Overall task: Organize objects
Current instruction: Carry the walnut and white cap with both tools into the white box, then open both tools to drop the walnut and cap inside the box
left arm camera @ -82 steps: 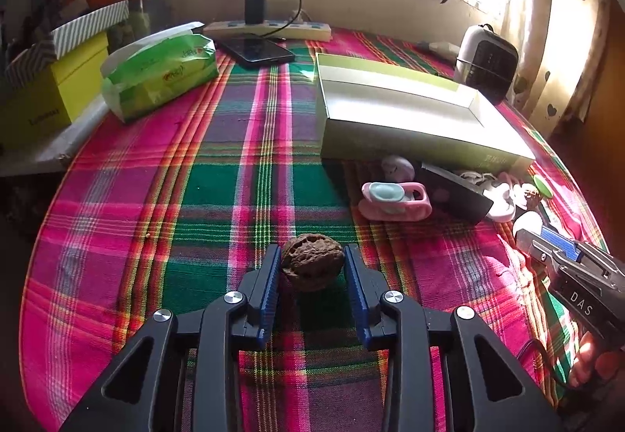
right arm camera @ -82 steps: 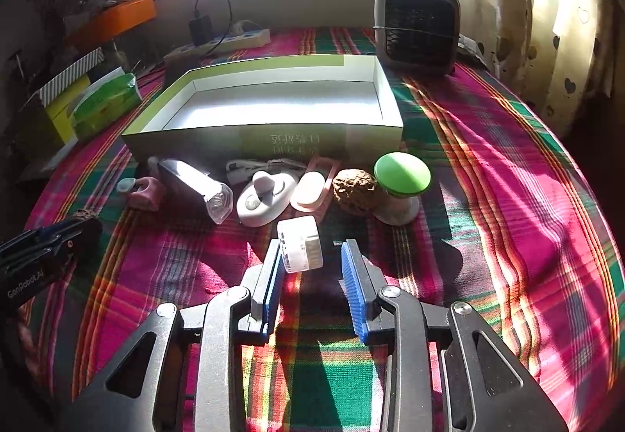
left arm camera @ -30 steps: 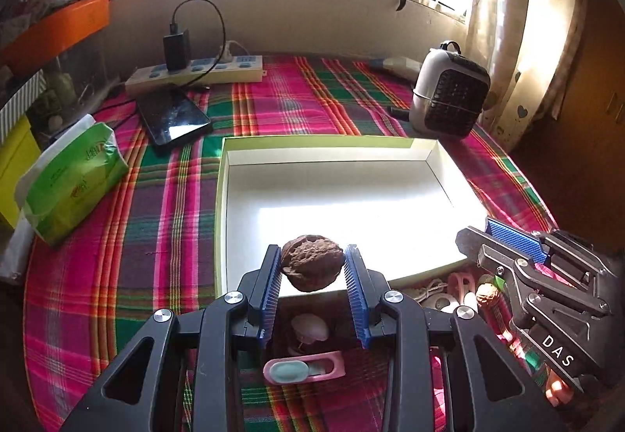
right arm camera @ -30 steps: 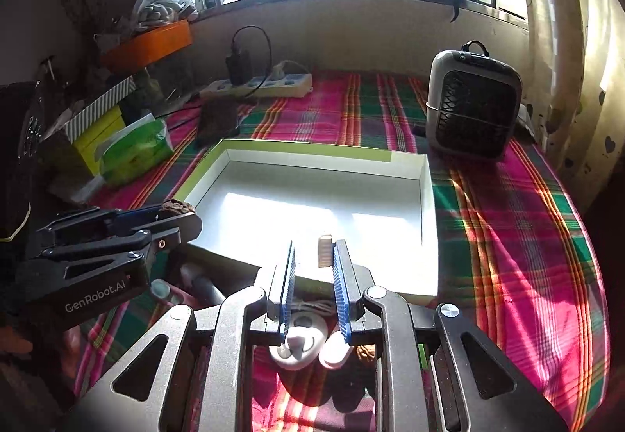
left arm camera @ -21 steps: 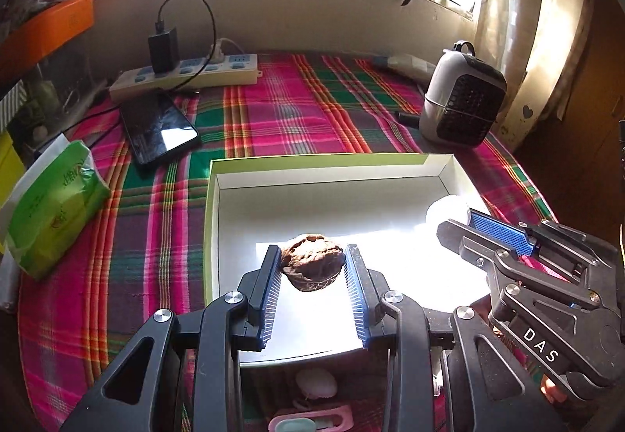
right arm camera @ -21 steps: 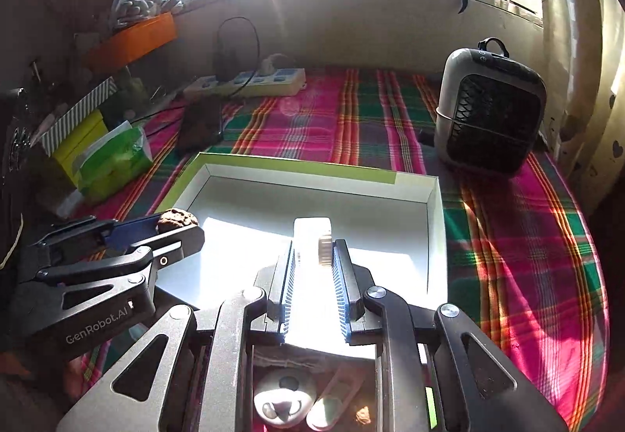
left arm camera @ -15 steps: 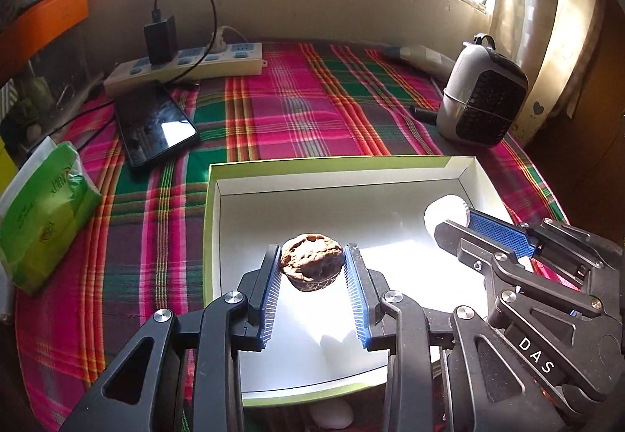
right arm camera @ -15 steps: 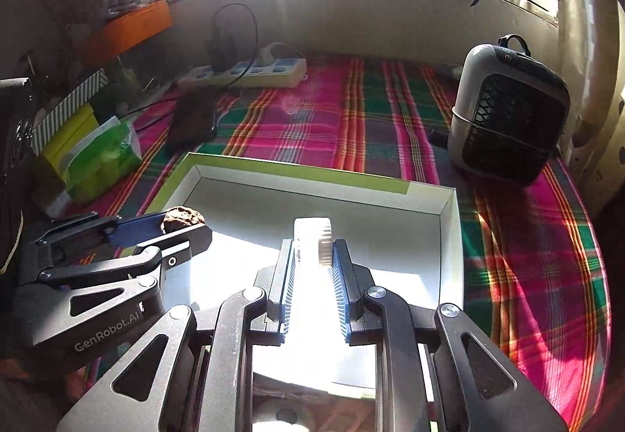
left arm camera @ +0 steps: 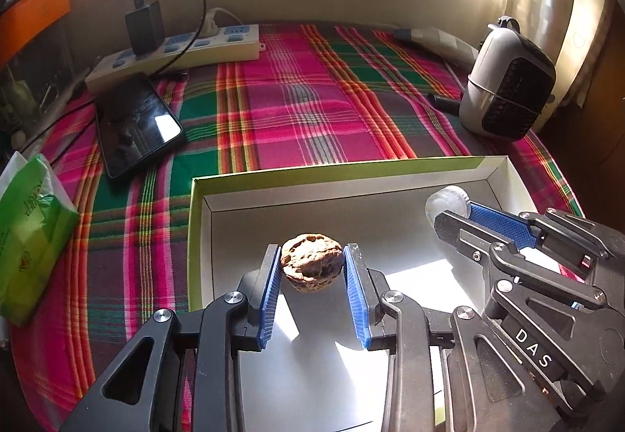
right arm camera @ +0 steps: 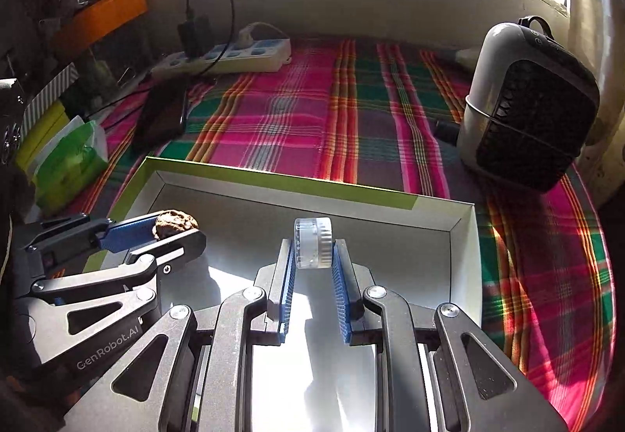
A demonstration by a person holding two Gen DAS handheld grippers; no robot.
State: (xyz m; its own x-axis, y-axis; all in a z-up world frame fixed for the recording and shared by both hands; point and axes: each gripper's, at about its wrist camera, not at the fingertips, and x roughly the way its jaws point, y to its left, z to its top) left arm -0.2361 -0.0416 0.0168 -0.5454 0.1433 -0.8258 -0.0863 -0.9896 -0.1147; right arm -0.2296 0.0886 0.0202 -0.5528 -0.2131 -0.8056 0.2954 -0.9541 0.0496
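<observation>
My left gripper [left arm camera: 312, 256] is shut on a brown walnut [left arm camera: 311, 262], held above the floor of a shallow white box with a green rim [left arm camera: 343, 170]. Beside it on the right, my right gripper [right arm camera: 312, 246] is shut on a small white round cap [right arm camera: 313, 247] over the same box [right arm camera: 273, 178]. From the right wrist view the left gripper [right arm camera: 175, 229] and its walnut [right arm camera: 175, 223] hang over the box's left side. In the left wrist view the right gripper [left arm camera: 449, 211] holds the cap [left arm camera: 447, 202] near the box's far right corner.
A plaid cloth [left arm camera: 312, 111] covers the table. Behind the box lie a black phone [left arm camera: 136, 127] and a power strip [left arm camera: 175, 53] with a charger. A small grey heater [left arm camera: 508, 100] stands at the right, a green tissue pack [left arm camera: 27, 236] at the left.
Both grippers have moved forward and down over the box with their loads; the loose items in front of the box have dropped out of view.
</observation>
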